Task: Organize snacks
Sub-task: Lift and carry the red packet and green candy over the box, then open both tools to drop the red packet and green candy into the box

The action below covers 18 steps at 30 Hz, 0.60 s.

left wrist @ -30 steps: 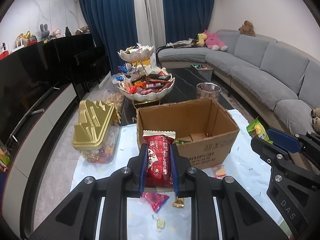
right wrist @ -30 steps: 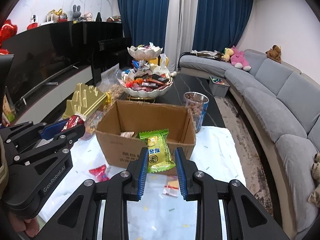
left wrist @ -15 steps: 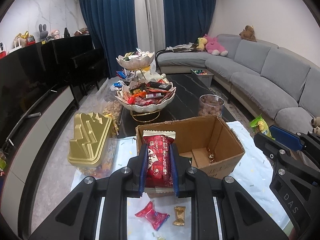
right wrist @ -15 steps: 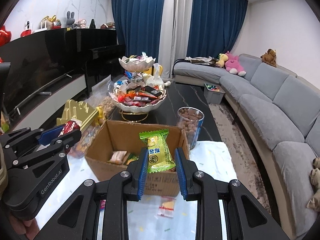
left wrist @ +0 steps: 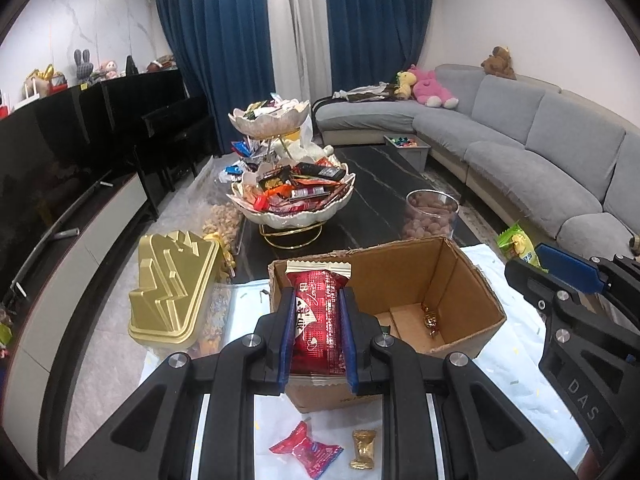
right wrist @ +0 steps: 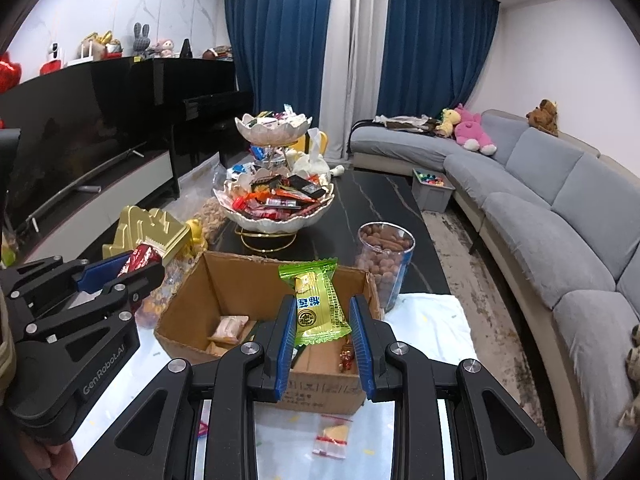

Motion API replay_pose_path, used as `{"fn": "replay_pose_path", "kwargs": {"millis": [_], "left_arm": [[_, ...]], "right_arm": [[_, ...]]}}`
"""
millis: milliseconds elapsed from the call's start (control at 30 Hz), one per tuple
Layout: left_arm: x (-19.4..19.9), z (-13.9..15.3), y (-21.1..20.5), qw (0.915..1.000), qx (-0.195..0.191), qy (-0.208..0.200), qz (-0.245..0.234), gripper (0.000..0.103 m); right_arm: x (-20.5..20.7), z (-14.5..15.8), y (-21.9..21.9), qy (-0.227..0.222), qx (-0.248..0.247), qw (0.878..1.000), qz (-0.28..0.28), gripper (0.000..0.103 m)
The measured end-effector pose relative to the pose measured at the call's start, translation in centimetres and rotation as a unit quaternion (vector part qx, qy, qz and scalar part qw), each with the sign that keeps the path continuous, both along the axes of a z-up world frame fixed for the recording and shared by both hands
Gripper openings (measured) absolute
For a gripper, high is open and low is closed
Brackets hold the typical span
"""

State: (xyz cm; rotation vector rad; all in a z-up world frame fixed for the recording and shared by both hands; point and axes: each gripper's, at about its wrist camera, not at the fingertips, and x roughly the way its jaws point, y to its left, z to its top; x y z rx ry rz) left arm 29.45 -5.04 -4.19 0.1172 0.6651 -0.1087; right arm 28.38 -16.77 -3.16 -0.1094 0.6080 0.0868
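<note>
So, the left gripper (left wrist: 316, 334) is clamped on a red snack packet (left wrist: 318, 320), blue pads squeezing both long sides. It's a glossy crinkly pillow pack with a pale serrated seal at the top, long axis running straight away from the camera, top end at 12 o'clock. Its lower seal is partly tucked behind the fingers, and the print is too small to read.

The right gripper (right wrist: 322, 340) is closed on a green snack packet (right wrist: 318, 302): shiny translucent film, zigzag edge, a yellow label inside. It stands upright too, tilted a touch toward 11 o'clock. Its left edge sits against the left pad; whether the right pad touches I honestly can't tell.

Both packets hang over the near rim of an open cardboard box (left wrist: 460, 280), plain brown corrugated, flaps ragged. Inside there's a small gold-wrapped candy (left wrist: 430, 320) and, in the right wrist view, a pale packet (right wrist: 230, 328), the rest blocked by the grippers.

On the white cloth (left wrist: 512, 360) at 6 o'clock: a red twisted candy (left wrist: 306, 450) and a gold one (left wrist: 362, 450). At 9 o'clock of the box sits a clear tub with a stepped gold lid (left wrist: 174, 284). At 12, a two-tier shell-shaped white bowl stand (left wrist: 292, 208) heaped with wrappers; at 1, a clear jar of brown nuts (left wrist: 430, 216). The grey sofa (left wrist: 540, 160) is cut off by the fisheye edge.
</note>
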Motion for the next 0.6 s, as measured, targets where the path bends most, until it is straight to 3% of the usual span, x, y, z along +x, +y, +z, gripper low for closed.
{"fn": "replay_pose_path", "kwargs": {"millis": [600], "left_arm": [[4.6, -1.6, -0.1, 0.9998, 0.002, 0.019, 0.010, 0.022]], "right_arm": [[5.0, -2.1, 0.4, 0.029, -0.001, 1.000, 0.003, 0.028]]}}
